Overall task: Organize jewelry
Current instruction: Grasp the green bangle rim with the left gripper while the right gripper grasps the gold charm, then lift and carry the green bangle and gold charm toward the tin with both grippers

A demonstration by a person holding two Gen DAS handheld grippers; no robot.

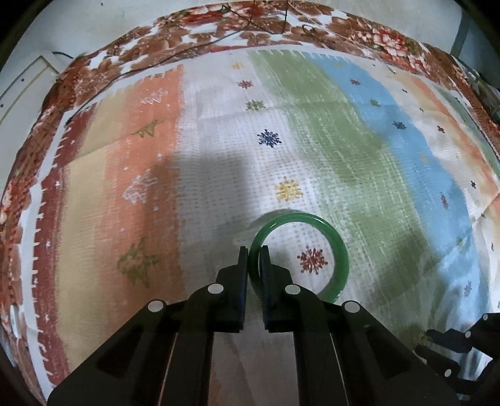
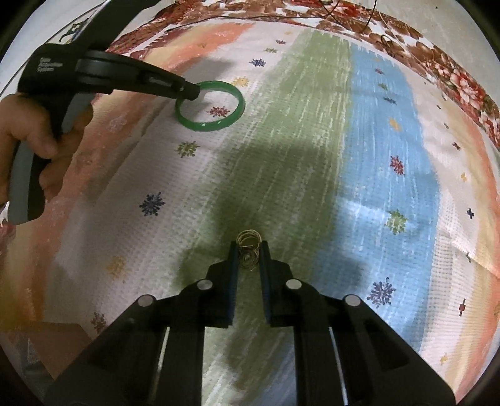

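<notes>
A green bangle (image 1: 339, 250) lies on the striped cloth (image 1: 218, 150). My left gripper (image 1: 253, 251) is shut on the bangle's left rim, one finger inside the ring and one outside. The right wrist view shows the same bangle (image 2: 209, 125) and the left gripper (image 2: 190, 93) at upper left. My right gripper (image 2: 248, 246) is closed on a small bundle of gold-coloured wire jewelry (image 2: 248, 246), which pokes out past the fingertips over the green stripe.
A floral bedspread (image 1: 187, 40) borders the cloth at the far side. A thin dark cord (image 1: 243, 25) lies on it. A person's hand (image 2: 37, 137) holds the left gripper's handle. The right gripper's body (image 1: 462, 349) shows at lower right in the left wrist view.
</notes>
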